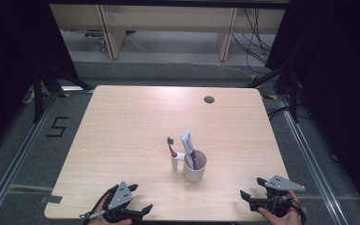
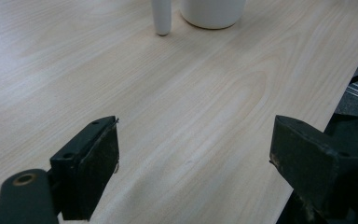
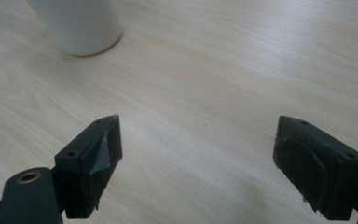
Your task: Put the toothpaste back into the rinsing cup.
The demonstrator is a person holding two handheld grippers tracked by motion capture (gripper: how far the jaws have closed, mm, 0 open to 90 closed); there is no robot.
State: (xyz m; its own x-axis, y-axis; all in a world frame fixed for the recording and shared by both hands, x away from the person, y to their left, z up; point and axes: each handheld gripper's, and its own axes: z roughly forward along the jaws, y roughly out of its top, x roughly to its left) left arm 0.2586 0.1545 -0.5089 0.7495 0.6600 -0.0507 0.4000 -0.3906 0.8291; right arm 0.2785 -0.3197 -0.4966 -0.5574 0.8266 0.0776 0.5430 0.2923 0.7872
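A white cup (image 1: 195, 168) is standing upright on the wooden counter (image 1: 122, 136), a little toward the person's side of its middle. A toothbrush (image 1: 172, 149) with a dark head and pink neck is leaning against the cup's left side, its white handle end resting on the counter just beside the cup. A tube of toothpaste (image 1: 189, 149), white at the top and purple lower down, is sticking out of the cup and tilting slightly to the left.

The left hand-held gripper (image 1: 140, 212) is sitting at the near edge of the counter, left of the cup and well apart from it, with a hand (image 1: 104, 213) wrapped around its body. Its jaws are spread wide and grasping nothing; in the left gripper view bare wood is lying between them, with the bottom of the cup (image 2: 213, 13) and the toothbrush handle (image 2: 161, 16) far ahead.

The right hand-held gripper (image 1: 247, 197) is resting at the near right corner, held by the other hand (image 1: 281, 216), also well apart from the cup. Its jaws are likewise released and wide apart, pointing toward the cup (image 3: 77, 25), which is showing at the upper left in the right gripper view.

A small round dark hole (image 1: 209, 99) is sitting near the counter's far edge.
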